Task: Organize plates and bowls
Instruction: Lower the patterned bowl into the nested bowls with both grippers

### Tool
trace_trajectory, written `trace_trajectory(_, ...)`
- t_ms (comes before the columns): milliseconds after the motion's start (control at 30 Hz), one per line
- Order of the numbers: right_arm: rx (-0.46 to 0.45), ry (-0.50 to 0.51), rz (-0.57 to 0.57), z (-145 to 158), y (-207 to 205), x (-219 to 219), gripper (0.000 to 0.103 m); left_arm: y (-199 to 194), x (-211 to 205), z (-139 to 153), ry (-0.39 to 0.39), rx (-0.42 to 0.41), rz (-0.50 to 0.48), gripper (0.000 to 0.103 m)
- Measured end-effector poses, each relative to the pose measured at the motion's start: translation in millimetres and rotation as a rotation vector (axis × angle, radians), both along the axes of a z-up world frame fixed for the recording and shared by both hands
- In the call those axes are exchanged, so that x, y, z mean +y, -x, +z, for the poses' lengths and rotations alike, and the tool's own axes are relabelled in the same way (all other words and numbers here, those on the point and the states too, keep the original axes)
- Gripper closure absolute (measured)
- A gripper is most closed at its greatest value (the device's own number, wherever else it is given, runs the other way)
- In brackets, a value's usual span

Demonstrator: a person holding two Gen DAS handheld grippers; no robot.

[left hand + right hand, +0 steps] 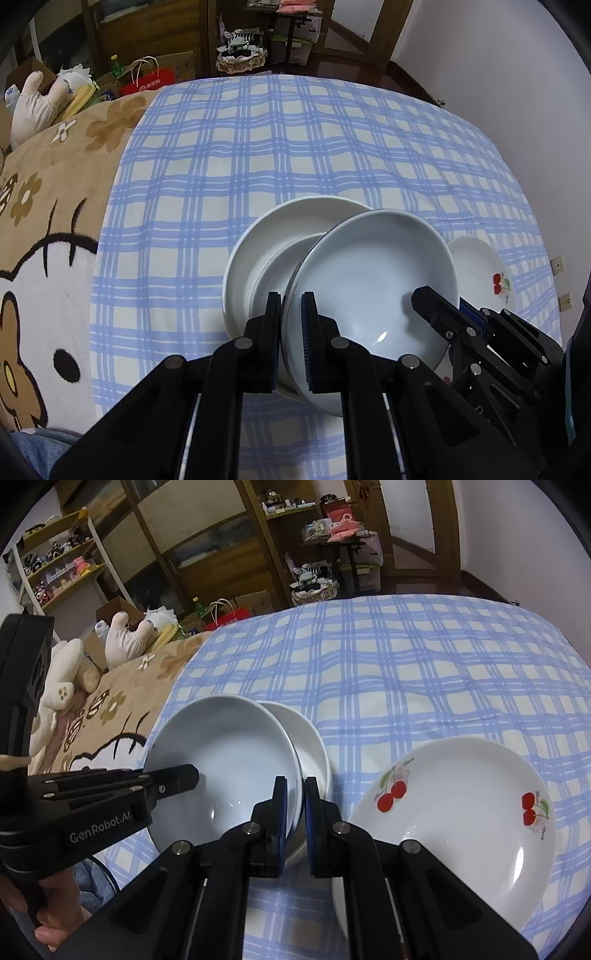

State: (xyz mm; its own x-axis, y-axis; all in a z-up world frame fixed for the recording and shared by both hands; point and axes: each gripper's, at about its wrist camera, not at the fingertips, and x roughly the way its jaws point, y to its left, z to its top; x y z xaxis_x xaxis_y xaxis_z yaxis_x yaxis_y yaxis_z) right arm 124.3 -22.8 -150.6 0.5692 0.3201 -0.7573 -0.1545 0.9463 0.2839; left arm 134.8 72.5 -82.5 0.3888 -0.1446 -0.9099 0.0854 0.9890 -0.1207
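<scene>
Both grippers hold one pale blue-white deep plate (369, 273) by its rim, tilted just above a second white deep plate (255, 254) that lies on the blue checked cloth (295, 147). My left gripper (291, 301) is shut on the held plate's near-left rim. In the right wrist view, my right gripper (295, 786) is shut on the rim of the same plate (225, 753), with the lower plate (310, 738) showing behind it. A white plate with cherries (454, 812) lies on the cloth to the right.
A brown cartoon blanket (44, 229) covers the surface left of the cloth, with plush toys (122, 638) at its far end. A person's hand (55, 915) grips the left gripper's handle. Shelves, boxes and a red bag (147, 83) stand beyond.
</scene>
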Motion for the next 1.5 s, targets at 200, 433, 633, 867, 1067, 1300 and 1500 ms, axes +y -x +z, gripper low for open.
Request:
trace_trajectory(200,0.004,0.022,0.012,-3.5,0.3,4.1,0.093,-5.2,3.0,-7.6,0.012,0.035,0.014,0.093)
trace_trajectory(433,0.005,0.049,0.017,-7.2,0.3,8.8,0.092,-8.6,0.8,-13.7,-0.009,0.048,0.018,0.093)
trace_trajectory(633,-0.005,0.083,0.023,-7.8,2.2,11.2,0.091,-10.2,-1.0,-14.0,0.0,0.049,0.017,0.093)
trace_trajectory(867,-0.002,0.068,0.022,-9.2,2.0,7.9,0.091,-12.3,1.2,-14.6,0.022,0.059,0.02,0.092)
trace_trajectory(1067,0.005,0.044,0.01,-9.6,1.3,5.3,0.091,-13.9,0.2,-16.0,0.026,0.064,0.02,0.091)
trace_trajectory(1300,0.009,0.03,0.004,-10.7,-0.4,4.1,0.091,-14.3,-0.3,-16.1,0.028,0.066,0.019,0.09)
trace_trajectory(1500,0.009,0.024,0.004,-10.9,-1.1,3.9,0.09,-15.8,-1.1,-19.1,0.031,0.07,0.017,0.088)
